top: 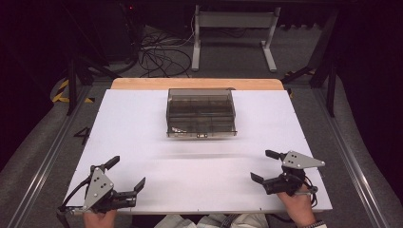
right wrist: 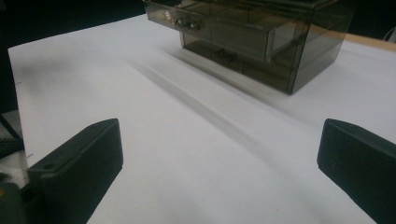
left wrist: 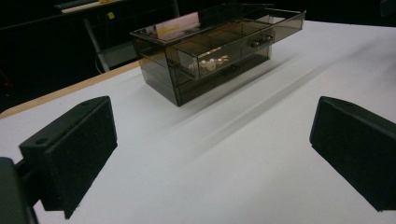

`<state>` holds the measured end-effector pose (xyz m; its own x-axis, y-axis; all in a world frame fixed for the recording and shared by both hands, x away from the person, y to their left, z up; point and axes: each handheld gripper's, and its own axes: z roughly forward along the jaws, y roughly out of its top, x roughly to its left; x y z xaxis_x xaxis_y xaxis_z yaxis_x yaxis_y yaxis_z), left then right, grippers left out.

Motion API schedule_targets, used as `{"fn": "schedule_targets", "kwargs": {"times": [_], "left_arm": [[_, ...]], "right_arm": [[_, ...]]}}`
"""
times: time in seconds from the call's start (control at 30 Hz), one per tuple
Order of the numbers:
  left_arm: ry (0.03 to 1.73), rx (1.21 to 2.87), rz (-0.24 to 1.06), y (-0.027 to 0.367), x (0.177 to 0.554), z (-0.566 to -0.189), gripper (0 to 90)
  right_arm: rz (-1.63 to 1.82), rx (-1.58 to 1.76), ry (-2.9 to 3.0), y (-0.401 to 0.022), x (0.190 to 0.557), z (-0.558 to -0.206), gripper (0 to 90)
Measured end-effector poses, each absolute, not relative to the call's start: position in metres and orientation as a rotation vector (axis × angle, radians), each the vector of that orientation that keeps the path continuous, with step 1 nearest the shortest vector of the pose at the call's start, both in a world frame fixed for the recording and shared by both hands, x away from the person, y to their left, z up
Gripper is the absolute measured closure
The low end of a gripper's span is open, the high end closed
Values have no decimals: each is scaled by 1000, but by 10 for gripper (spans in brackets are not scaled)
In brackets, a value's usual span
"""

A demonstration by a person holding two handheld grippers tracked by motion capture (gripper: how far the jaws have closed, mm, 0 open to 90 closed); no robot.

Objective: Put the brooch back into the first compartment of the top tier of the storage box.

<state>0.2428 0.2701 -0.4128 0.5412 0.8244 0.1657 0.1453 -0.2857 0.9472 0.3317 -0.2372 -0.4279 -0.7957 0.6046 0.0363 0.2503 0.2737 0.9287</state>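
Table (top: pixel 142 123): we see a white sheet covering the work surface, with a strip of bare wood (top: pixel 197 83) showing along its far edge.

Drawer box (top: pixel 201 111): we find a smoky, see-through plastic organizer standing on the far middle of the table, well apart from both grippers. From the left gripper view (left wrist: pixel 210 51) we read two tiers; the upper drawer is pulled partly out toward the person and is split into compartments.

Left gripper (top: pixel 127 173): we note it near the front left corner of the table, held by a hand (top: pixel 99 219) at the bottom edge, a grey three-cornered plate on top. Its jaws stand spread wide with nothing between them; in its own view only bare table lies between the two black pads (left wrist: pixel 74 154).

Right gripper (top: pixel 263 166): we place it near the front right corner, held by the other hand (top: pixel 297 206). Its jaws are likewise spread apart and empty.

Drawer knobs (left wrist: pixel 261 41): we see a small pair on the front of the upper drawer.

Small pale items (left wrist: pixel 211 64): we make out a few roundish pieces in one end compartment of the upper drawer; we cannot tell what they are.
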Motion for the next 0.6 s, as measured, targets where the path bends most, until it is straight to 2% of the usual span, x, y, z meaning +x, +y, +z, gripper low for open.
{"fn": "schedule_targets", "kwargs": {"times": [0.2, 0.47, 0.6], "left_arm": [[806, 1763, 821, 271, 245, -414, 13], [834, 1746, 765, 273, 249, -417, 13], [824, 1747, 781, 273, 249, -417, 13]], "right_arm": [[1511, 783, 2279, -247, 327, -447, 0], [1505, 815, 2225, -249, 330, -440, 0], [1480, 800, 2221, -247, 330, -438, 0]]}}
